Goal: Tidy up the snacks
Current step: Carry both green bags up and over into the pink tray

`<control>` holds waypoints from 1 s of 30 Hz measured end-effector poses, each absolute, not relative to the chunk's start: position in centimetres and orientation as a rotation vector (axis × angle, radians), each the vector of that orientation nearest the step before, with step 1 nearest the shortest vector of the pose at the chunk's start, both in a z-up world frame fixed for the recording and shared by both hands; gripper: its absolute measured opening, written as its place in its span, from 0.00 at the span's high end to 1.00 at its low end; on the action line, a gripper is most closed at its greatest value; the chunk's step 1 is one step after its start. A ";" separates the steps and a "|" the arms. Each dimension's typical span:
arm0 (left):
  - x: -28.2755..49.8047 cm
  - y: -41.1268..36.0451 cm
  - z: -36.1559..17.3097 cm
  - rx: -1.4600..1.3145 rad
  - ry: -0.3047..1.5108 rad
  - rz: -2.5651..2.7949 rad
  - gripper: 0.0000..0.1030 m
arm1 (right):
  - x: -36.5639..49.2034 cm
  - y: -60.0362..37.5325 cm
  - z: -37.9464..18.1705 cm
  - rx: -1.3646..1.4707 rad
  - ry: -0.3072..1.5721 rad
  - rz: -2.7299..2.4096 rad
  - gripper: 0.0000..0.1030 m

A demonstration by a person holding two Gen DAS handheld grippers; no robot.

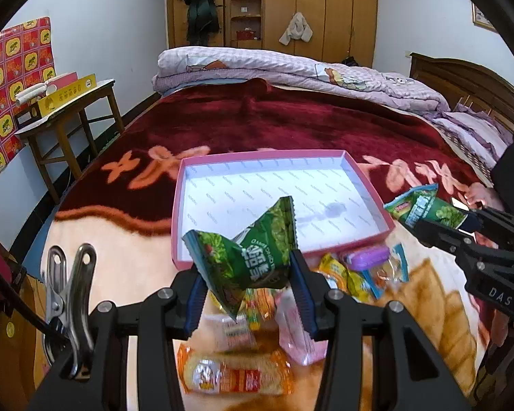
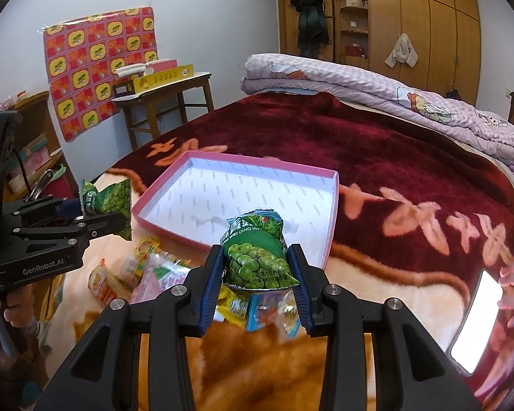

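The left hand-held gripper (image 1: pixel 246 274) is grasping a green snack packet (image 1: pixel 253 257) between its blue pads (image 1: pixel 197 294); the packet is crumpled and is standing tilted above the near edge of a pink box lid (image 1: pixel 370 185). The right hand-held gripper (image 2: pixel 255 270) is grasping another green packet of peas (image 2: pixel 257 253), which is sitting upright between its two blue pads, in front of the near edge of the same lid. In the left wrist view the right hand-held gripper is showing at the right side, just beside the lid's right corner, with its packet pointing toward the lid. In the right wrist view the left hand-held gripper is showing at the left, near the lid's left corner.

The lid is lying open side up on the bed (image 1: pixel 291 120), on a dark red blanket with pink flowers. Its white inside is holding no snacks.

Under both grippers a loose pile of snacks (image 1: pixel 359 270) is lying on the orange part of the blanket, just in front of the lid: yellow, orange, blue and pink wrappers, some of them blurred. A folded purple quilt (image 1: pixel 291 68) is lying at the far end of the bed.
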State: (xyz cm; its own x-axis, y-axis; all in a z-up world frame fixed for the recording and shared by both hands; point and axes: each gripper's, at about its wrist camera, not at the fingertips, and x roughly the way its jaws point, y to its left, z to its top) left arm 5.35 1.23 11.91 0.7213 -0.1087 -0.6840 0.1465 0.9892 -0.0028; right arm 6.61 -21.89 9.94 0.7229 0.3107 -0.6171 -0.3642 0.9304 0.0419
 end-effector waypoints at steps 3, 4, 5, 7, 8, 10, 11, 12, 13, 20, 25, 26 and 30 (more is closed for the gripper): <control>6.6 1.2 11.8 0.055 0.756 -0.138 0.54 | 7.8 -21.9 9.8 -0.078 0.675 0.370 0.62; 7.0 1.1 11.7 0.060 0.757 -0.137 0.54 | 8.0 -21.9 9.8 -0.077 0.676 0.369 0.62; 7.3 1.1 11.7 0.064 0.758 -0.136 0.54 | 8.5 -21.9 9.7 -0.075 0.680 0.367 0.62; 8.0 1.0 11.7 0.073 0.758 -0.133 0.54 | 9.1 -21.9 9.7 -0.075 0.684 0.365 0.62; 8.4 1.0 11.7 0.076 0.758 -0.132 0.54 | 9.6 -21.9 9.7 -0.076 0.687 0.363 0.62; 9.2 1.0 11.7 0.080 0.757 -0.129 0.54 | 10.2 -21.9 9.6 -0.076 0.691 0.360 0.62; 9.6 1.0 11.7 0.081 0.756 -0.128 0.54 | 10.5 -21.9 9.6 -0.075 0.694 0.359 0.62; 10.1 1.0 11.7 0.085 0.754 -0.124 0.54 | 11.0 -21.9 9.6 -0.073 0.697 0.358 0.62; 10.4 1.0 11.7 0.087 0.754 -0.122 0.54 | 11.2 -21.9 9.5 -0.072 0.699 0.358 0.62; 13.1 1.3 10.8 0.092 0.774 -0.110 0.54 | 13.9 -21.8 8.8 -0.078 0.726 0.352 0.62; 15.1 1.6 9.9 0.084 0.797 -0.101 0.54 | 15.6 -21.5 8.2 -0.076 0.740 0.349 0.62; 15.5 1.6 9.6 0.083 0.802 -0.100 0.54 | 16.1 -21.4 8.0 -0.077 0.743 0.350 0.62; 16.9 1.8 8.7 0.086 0.821 -0.089 0.54 | 17.4 -21.1 7.3 -0.088 0.755 0.347 0.62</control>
State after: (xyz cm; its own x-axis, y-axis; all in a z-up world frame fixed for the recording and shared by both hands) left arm 16.85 1.81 8.72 0.6784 -0.0459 -0.7333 0.1126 0.9927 0.0421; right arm 17.41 -21.07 7.29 0.6743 0.2769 -0.6845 -0.3395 0.9395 0.0456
